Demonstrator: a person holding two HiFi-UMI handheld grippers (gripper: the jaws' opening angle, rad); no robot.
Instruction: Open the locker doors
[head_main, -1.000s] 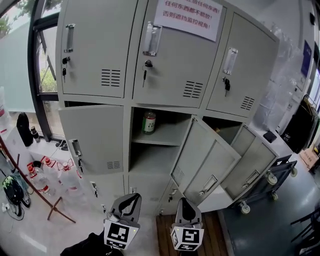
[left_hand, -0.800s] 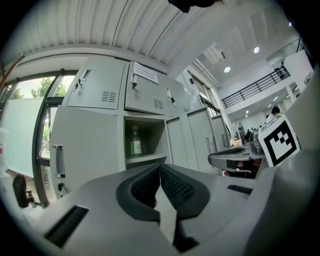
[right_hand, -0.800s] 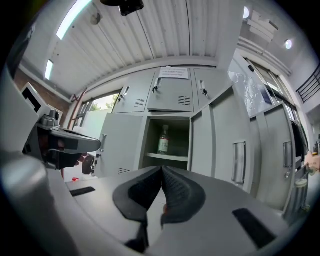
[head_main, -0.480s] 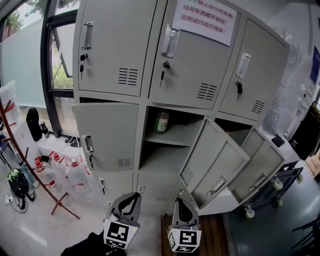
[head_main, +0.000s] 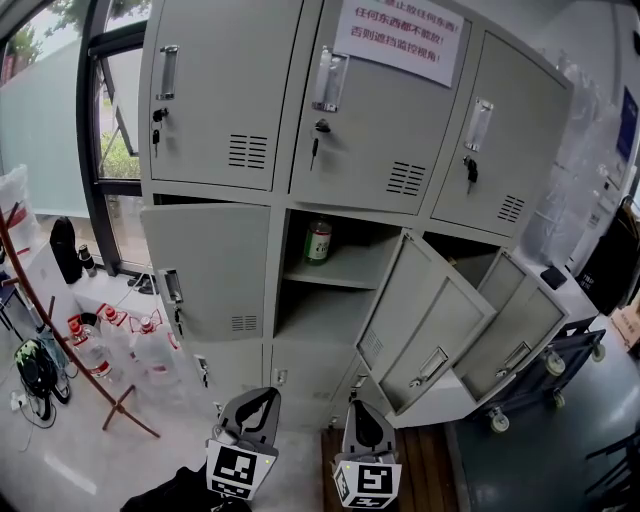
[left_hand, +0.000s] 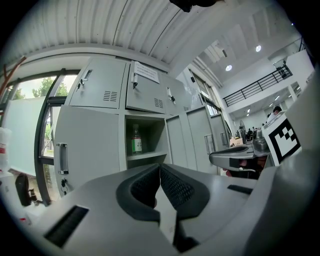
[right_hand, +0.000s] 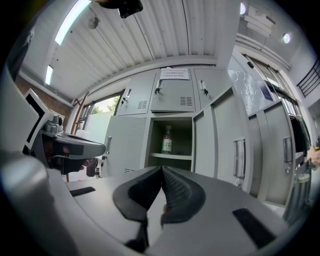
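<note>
You stand back from the lockers (head_main: 262, 300), left gripper (head_main: 262, 398) and right gripper (head_main: 361, 406) both closed on nothing, likely choosing a door: two middle-row doors (head_main: 425, 320) hang wide, their left neighbour (head_main: 210, 265) seemingly ajar, top row (head_main: 375, 110) shut.

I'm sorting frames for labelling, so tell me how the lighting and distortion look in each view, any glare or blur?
Head view: evenly lit and sharp, but the fisheye bows the lockers and the window is bright. Left gripper view: black round vignette, window washed pale, ceiling spotlights small bright dots. Right gripper view: same vignette, the ceiling strip light glares, the bottle stays clear.
</note>
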